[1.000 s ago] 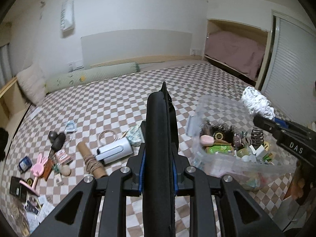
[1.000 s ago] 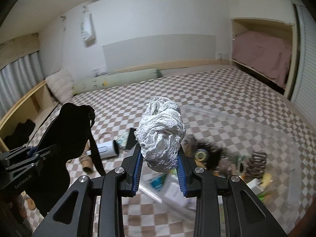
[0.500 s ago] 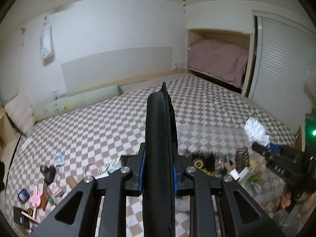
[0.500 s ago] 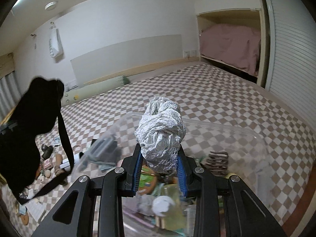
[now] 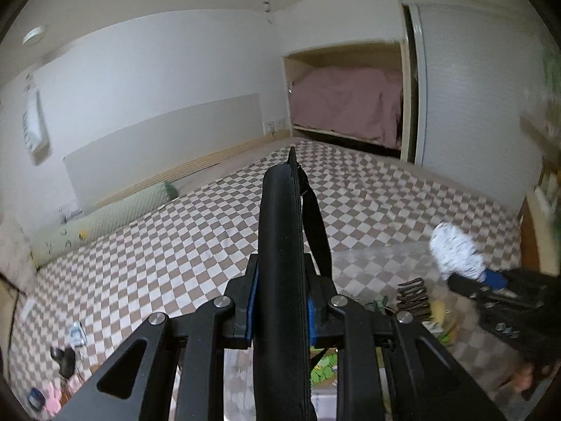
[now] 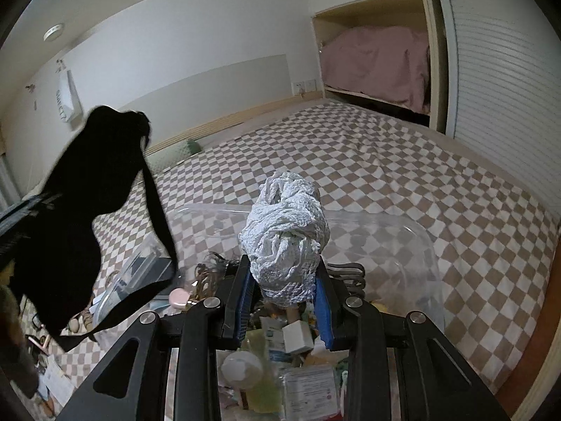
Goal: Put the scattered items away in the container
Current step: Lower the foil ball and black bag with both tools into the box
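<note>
Both tools had moved over the clear container (image 6: 413,245); right tool (image 6: 285,301) clamped the white cloth (image 6: 285,242), left tool (image 5: 280,301) clamped a black case (image 5: 280,280).

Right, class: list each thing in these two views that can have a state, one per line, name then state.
Left gripper: shut on the black pouch, held above the bin.
Right gripper: shut on the white cloth bundle, over the bin.
Clear plastic bin: open, no lid, partly filled with small items.
Closet sliding door: slid aside, pink bedding showing.
Ceiling light: cannot tell.
</note>
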`<action>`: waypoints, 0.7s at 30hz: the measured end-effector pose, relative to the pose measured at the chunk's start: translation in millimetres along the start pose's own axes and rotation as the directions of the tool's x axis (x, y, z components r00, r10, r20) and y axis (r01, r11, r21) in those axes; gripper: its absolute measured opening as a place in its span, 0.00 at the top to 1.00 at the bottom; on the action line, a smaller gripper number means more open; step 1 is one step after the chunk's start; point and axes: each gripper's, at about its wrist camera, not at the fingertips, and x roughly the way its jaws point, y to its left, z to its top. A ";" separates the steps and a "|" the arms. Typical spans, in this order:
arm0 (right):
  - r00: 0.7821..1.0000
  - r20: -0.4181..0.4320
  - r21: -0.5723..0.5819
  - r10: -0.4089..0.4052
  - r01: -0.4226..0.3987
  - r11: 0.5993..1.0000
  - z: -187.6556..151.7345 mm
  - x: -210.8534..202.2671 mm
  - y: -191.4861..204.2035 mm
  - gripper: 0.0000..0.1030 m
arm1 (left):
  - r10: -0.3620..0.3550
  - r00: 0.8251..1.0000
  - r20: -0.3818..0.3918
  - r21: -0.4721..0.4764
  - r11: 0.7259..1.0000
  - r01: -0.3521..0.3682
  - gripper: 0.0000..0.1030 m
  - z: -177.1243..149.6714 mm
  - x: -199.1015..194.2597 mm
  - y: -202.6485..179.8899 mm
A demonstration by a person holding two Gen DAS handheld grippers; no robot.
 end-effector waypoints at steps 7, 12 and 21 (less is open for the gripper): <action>0.999 -0.046 0.008 0.007 -0.007 1.000 -2.0 19.9 -5.1 0.69 | -0.005 0.999 -0.051 0.155 0.988 0.012 0.79 -9.3 44.8 -29.8; 0.995 -0.098 -0.018 -0.001 -0.001 1.000 -5.0 38.1 0.3 0.69 | -0.006 0.996 -0.091 0.255 0.967 0.029 0.79 -24.5 67.6 -46.2; 0.981 -0.196 0.000 -0.011 0.012 1.000 -7.9 68.1 3.3 0.69 | -0.070 0.987 -0.146 0.238 0.966 0.104 0.79 -36.6 87.1 -57.5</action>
